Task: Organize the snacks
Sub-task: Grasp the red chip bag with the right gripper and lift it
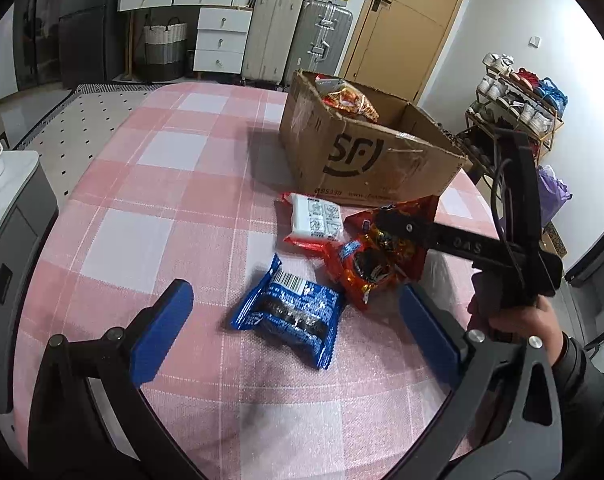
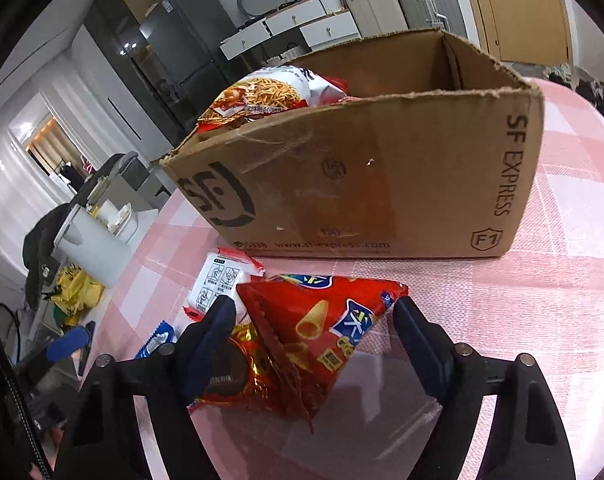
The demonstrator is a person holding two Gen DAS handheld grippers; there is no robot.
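A blue cookie packet [image 1: 288, 312] lies on the pink checked tablecloth between the wide-open fingers of my left gripper [image 1: 290, 312], which hovers over it. A white-and-red packet [image 1: 316, 220] and red snack bags [image 1: 386, 252] lie behind it, in front of the SF cardboard box [image 1: 366, 152]. My right gripper [image 2: 314, 320] is open, its fingers on either side of a red triangular chips bag [image 2: 318, 332] that rests on a red cookie packet [image 2: 238, 376]. The white packet [image 2: 218, 284] and the box [image 2: 366, 176], holding a noodle-snack bag [image 2: 262, 96], show in the right wrist view.
The round table's edge [image 1: 54, 240] drops off at left beside a grey cabinet [image 1: 10, 232]. A shoe rack [image 1: 514, 108] stands past the box on the right. Suitcases [image 1: 298, 40] and drawers [image 1: 222, 36] line the far wall.
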